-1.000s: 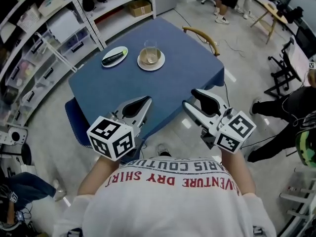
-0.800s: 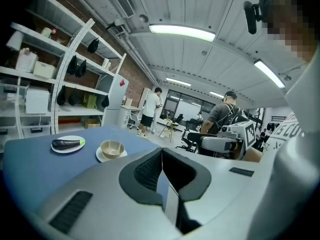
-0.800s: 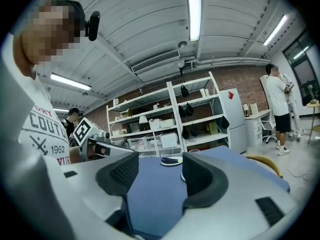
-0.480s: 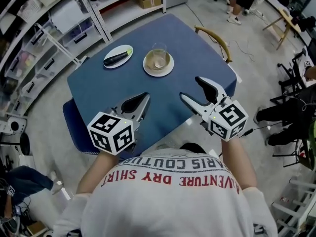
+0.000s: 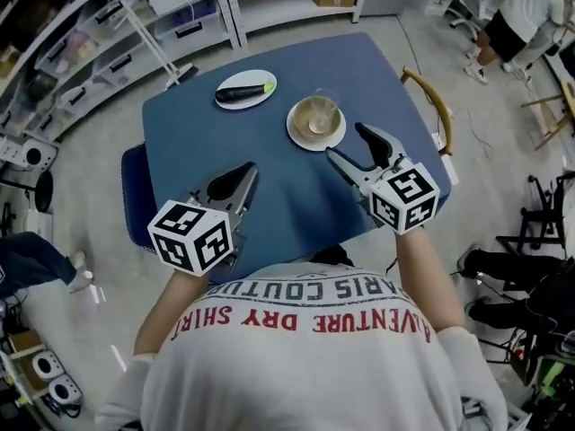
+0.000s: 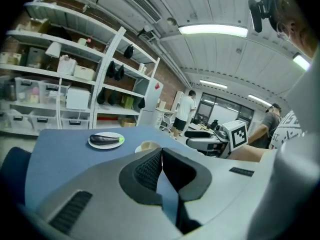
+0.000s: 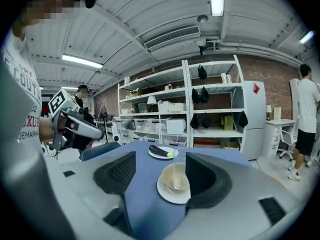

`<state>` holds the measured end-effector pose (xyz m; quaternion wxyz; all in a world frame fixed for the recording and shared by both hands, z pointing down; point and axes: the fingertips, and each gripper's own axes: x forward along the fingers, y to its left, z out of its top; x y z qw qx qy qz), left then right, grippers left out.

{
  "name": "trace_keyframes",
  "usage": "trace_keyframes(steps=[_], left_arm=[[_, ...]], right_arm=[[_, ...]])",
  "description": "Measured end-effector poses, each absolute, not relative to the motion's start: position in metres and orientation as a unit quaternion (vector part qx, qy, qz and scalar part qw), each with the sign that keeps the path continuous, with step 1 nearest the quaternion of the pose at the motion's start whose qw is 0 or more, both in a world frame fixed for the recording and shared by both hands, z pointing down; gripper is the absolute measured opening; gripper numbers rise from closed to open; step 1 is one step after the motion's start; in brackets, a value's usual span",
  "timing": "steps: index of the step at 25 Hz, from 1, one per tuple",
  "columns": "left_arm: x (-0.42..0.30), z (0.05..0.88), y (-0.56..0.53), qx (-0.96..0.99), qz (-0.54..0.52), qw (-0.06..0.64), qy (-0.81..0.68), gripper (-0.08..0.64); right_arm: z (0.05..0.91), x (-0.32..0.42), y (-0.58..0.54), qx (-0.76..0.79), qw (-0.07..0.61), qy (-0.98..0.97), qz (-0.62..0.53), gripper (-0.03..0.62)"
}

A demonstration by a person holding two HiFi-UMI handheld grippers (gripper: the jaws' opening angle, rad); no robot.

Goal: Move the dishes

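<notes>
two round white dishes, plate (image 5: 247,102) and saucer (image 5: 304,139), near the blue cloth tabletop's (image 5: 278,187) far edge; left tool (image 5: 247,171) pinched closed, right tool (image 5: 346,142) wide, just beside saucer.

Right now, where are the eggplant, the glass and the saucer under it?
eggplant (image 5: 243,92): head view, middle of its dark body.
glass (image 5: 322,113): head view, on its clear wall.
saucer (image 5: 296,131): head view, bare left rim beside the glass.
</notes>
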<state>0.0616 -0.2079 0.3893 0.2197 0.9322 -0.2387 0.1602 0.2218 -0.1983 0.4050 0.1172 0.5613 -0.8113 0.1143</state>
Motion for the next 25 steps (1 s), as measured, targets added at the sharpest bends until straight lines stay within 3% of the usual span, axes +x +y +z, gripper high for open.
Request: trace_keyframes(steps=[14,25], left_arm=[[0.029,0.393,-0.23,0.869,0.146,0.249,-0.402,0.028],[-0.008,0.408,-0.219,0.829,0.131,0.281,-0.466,0.028]], right_arm=[[0.465,0.233,-0.285,0.501,0.208,-0.832,0.115,0.298],[0.486,0.233,-0.312,0.501,0.192,-0.833,0.134,0.296]])
